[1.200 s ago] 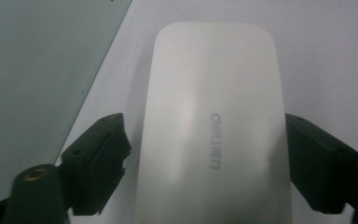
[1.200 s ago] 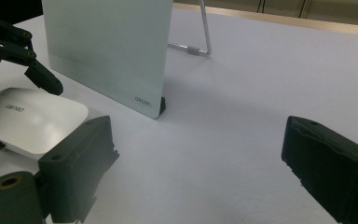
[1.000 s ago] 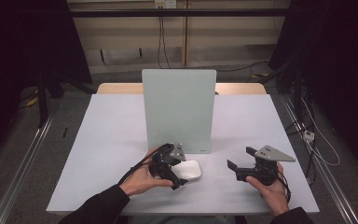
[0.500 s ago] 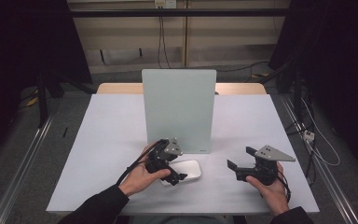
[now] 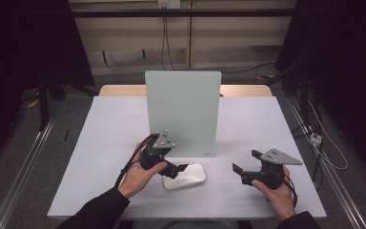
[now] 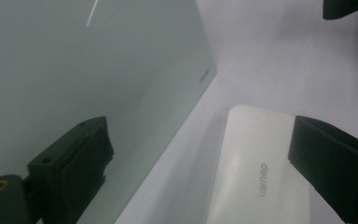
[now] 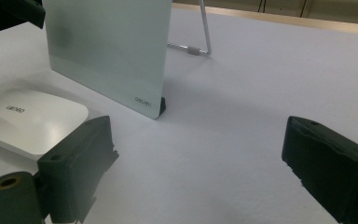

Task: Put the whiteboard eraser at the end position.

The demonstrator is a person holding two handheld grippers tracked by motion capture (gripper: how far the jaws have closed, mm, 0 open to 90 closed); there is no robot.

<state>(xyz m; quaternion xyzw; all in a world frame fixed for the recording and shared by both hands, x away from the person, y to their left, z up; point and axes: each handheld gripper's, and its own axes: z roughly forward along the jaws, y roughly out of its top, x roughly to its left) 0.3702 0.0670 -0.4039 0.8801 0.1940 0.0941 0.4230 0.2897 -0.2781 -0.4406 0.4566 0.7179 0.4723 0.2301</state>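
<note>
A flat white device [image 5: 185, 176] lay on the white table [image 5: 276, 124], near of an upright pale-green board [image 5: 183, 112]. The left gripper [image 5: 176, 168] spread its jaws over the device's left end. The right gripper [image 5: 244, 165] hovered right, jaws apart, empty.

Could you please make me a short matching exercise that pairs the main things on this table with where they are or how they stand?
Things:
1. pale green board
2. white flat device
3. left tongs
4. right tongs

Descriptions:
A. open above bare table, at the table's right
B. upright at mid-table on a wire stand
C. open, right by the white device's left end
D. lying flat in front of the board

Pairs: 1-B, 2-D, 3-C, 4-A
</note>
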